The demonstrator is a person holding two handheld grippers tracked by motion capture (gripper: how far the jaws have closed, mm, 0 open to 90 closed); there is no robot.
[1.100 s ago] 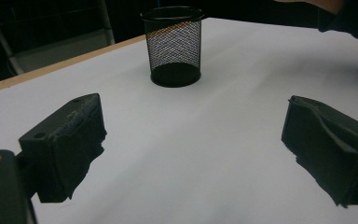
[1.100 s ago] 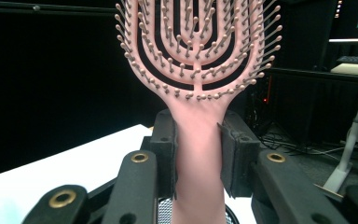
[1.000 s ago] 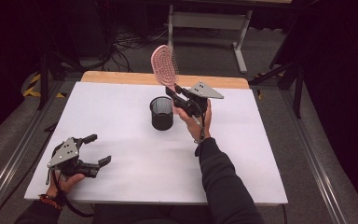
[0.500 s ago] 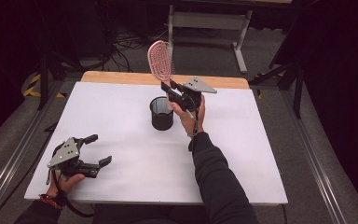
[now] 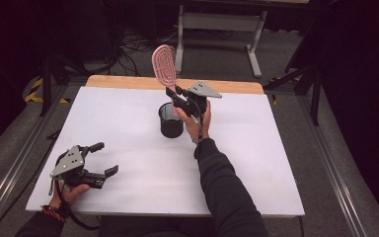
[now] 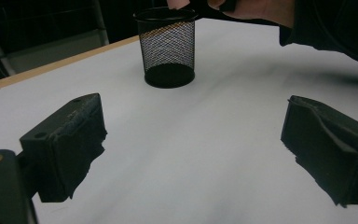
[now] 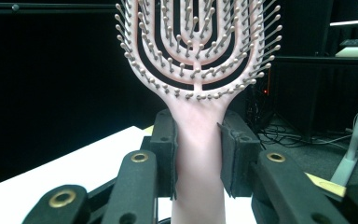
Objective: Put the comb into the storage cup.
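Observation:
A pink vented hairbrush (image 5: 164, 61) stands nearly upright above the table, bristle head up. My right gripper (image 5: 173, 95) is shut on its handle, just above and right of a black mesh cup (image 5: 170, 120). In the right gripper view the handle (image 7: 198, 154) sits clamped between the two black pads, bristles facing the camera. The mesh cup (image 6: 166, 48) stands upright and empty in the left gripper view, with the person's right hand (image 6: 256, 8) over its rim. My left gripper (image 5: 106, 159) rests open near the table's front left corner, nothing between its fingers (image 6: 67, 144).
The white table top (image 5: 266, 148) has a wooden strip (image 5: 123, 82) along its far edge. Beyond it stand a metal stand (image 5: 217, 24) and cables on the floor. Metal rails run along both sides of the table.
The right gripper has moved left and a little forward with the brush, swinging it more upright over the cup. The left gripper has stayed put.

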